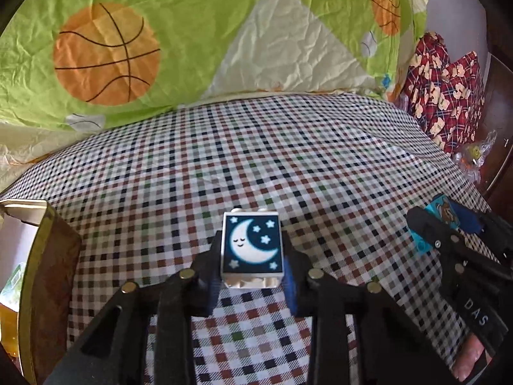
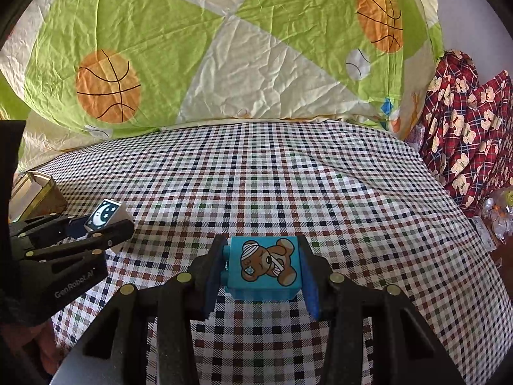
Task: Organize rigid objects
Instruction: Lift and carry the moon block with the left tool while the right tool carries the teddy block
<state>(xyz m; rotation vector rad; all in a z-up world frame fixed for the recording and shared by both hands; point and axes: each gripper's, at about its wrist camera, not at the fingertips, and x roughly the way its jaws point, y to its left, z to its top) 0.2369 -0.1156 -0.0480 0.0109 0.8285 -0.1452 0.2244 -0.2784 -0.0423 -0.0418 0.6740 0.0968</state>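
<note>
Two toy building blocks are seen, one in each set of tongs, both held above a bed covered by a checked sheet (image 2: 288, 176). A white block printed with a sleeping crescent moon and stars (image 1: 252, 246) is clamped between the blue pads of the left tongs (image 1: 253, 272), its picture face turned toward the camera and two studs showing at its top edge. A blue block printed with a bandaged teddy bear (image 2: 264, 264) is clamped between the pads of the right tongs (image 2: 263, 269), with two studs pointing to the left. In the right wrist view the left tongs appear at the left edge, where the lettering "GenRobot.AI" can be read on the body; in the left wrist view the right tongs appear at the right edge with the letters "DAS", the rest being cut off. One gold-rimmed box (image 1: 48, 256) is seen at the left edge of the bed, open, its contents hard to make out. Behind the sheet lies a green and cream quilt (image 2: 208, 48) printed with basketballs, three of which are counted in the right wrist view. At the right lie red plaid bear-print fabric (image 2: 465, 134) and crinkled clear wrappers (image 2: 500, 215), whose contents cannot be identified.
</note>
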